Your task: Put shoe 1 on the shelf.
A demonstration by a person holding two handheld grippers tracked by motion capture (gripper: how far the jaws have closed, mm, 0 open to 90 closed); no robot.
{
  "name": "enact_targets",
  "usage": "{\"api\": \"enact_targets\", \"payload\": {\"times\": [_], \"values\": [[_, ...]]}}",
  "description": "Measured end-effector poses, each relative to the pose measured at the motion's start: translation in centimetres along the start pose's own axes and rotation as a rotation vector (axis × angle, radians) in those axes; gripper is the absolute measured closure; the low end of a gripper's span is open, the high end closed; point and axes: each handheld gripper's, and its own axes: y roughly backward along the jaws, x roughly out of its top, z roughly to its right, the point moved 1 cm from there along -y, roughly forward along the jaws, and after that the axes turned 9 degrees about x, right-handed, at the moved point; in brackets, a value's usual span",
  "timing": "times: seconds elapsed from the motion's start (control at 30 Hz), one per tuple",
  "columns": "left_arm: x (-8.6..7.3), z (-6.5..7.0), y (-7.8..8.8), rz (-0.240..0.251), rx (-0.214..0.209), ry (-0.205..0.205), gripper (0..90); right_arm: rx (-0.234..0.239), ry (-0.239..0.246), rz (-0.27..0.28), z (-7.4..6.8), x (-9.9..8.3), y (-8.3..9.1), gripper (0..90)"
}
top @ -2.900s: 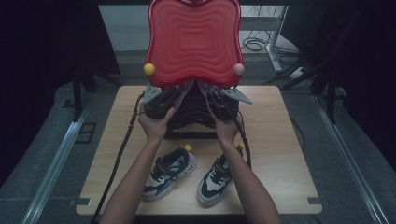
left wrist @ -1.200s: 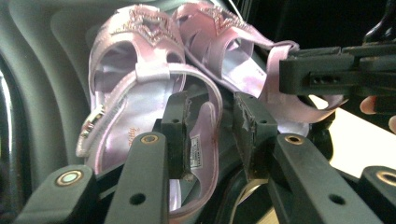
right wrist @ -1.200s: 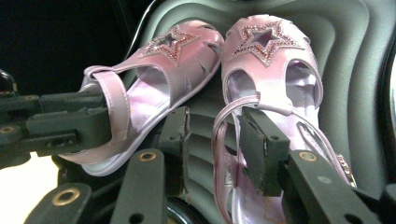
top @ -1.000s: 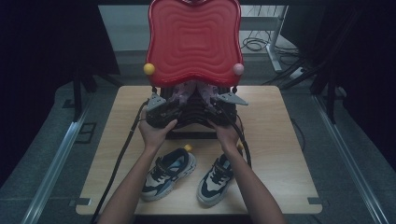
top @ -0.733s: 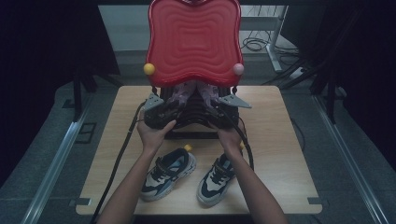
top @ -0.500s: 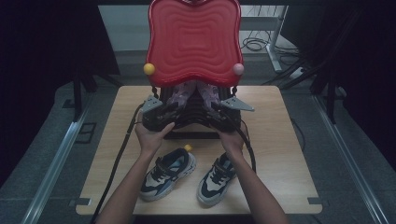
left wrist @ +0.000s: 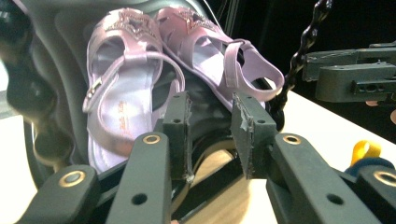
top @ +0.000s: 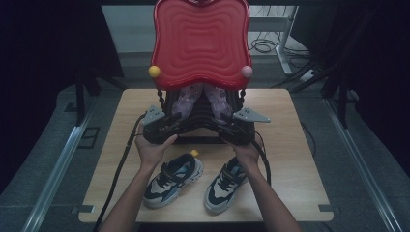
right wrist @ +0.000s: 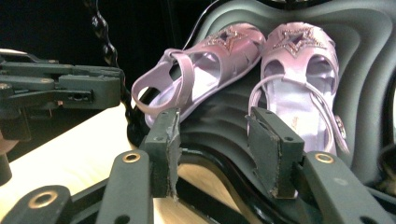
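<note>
Two tools are at work here: the left tool [left wrist: 210, 128] and the right tool [right wrist: 212, 144], each in one hand, side by side at the foot of a black ridged stand [top: 203, 118]. There are four shoes in two pairs. One pair is of pink sandals: in the left gripper view the left sandal [left wrist: 123, 88] lies just ahead of the left tool's jaws and the right sandal [left wrist: 219, 56] lies ahead and off to that tool's right; in the right gripper view the same two show as one [right wrist: 201, 74] ahead and to the left of that tool's jaws and one [right wrist: 301, 79] ahead and to their right.

The other pair, two sneakers [top: 174, 179] [top: 225, 183] in dark blue, grey and white, stands on the bench [top: 300, 159] behind both tools, near the person's forearms.

The stand is the one holder in sight. Both sandals rest on its sloped ridged face, toes uphill, heels toward the tools, under a tall red wavy back panel [top: 200, 43] with one yellow knob [top: 154, 71] and one pink knob [top: 246, 71].

The sandals are glossy pale pink, each with a glittery star over the toe, an ankle strap and a heel strap.

The left tool's jaws stand apart with nothing between the pads. The right tool's jaws have just been opening and are spread wider, with only the stand's lower edge seen through the gap
</note>
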Motion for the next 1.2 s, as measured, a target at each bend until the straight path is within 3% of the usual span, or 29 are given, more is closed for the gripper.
{"api": "enact_targets", "payload": {"times": [0.23, 0.53, 0.9, 1.2], "values": [[-0.9, 0.0, 1.0, -0.018, -0.019, 0.022, 67.2, 0.025, -0.004, -0.003, 0.0, -0.8, 1.2, 53.3], [-2.6, 0.3, 3.2, -0.008, -0.009, 0.031, 66.8, 0.036, 0.054, -0.002, -1.2, -1.4, 3.0, 52.0], [-4.4, 0.3, 6.2, -0.023, -0.004, 0.056, 64.3, 0.093, 0.044, -0.005, -1.4, -2.8, 5.2, 49.6], [-5.4, 0.2, 7.2, -0.043, -0.037, 0.072, 62.6, 0.089, 0.039, -0.053, -1.2, -4.1, 6.1, 49.0]]}}
